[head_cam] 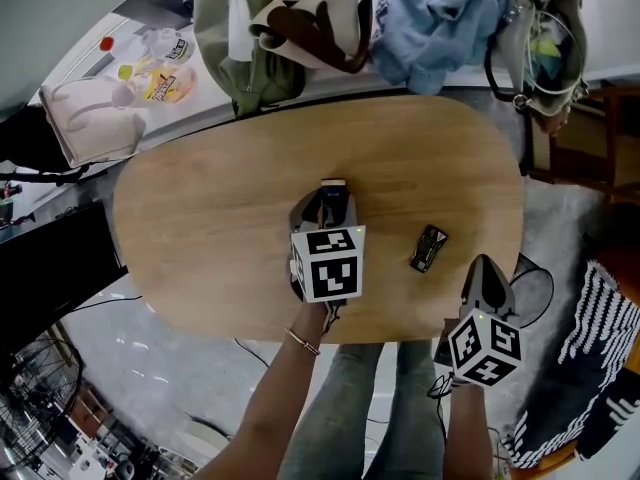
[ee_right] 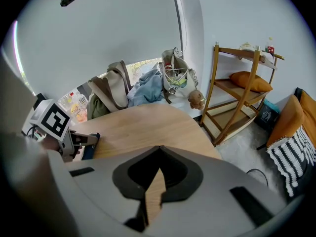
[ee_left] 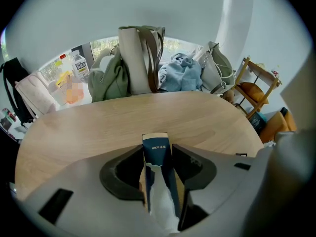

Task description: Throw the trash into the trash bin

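Observation:
A torn dark-blue paper packet (head_cam: 333,189) stands on the oval wooden table (head_cam: 200,198). My left gripper (head_cam: 331,204) comes down over it from the near side. In the left gripper view the packet (ee_left: 157,154) fills the gap, both jaws lie against its sides, and white lining shows at its torn lower end. My right gripper (head_cam: 486,269) hovers at the table's near right edge; in its own view its jaws (ee_right: 159,149) meet at the tips with nothing between them. From there the left gripper (ee_right: 74,139) and the packet (ee_right: 91,150) show at the left. No trash bin is in view.
A small black item (head_cam: 428,248) lies on the table between the two grippers. Bags (head_cam: 290,28) and a blue cloth (head_cam: 430,18) crowd the far edge. A wooden shelf (ee_right: 237,98) stands to the right, and a striped rug (head_cam: 600,338) lies on the floor.

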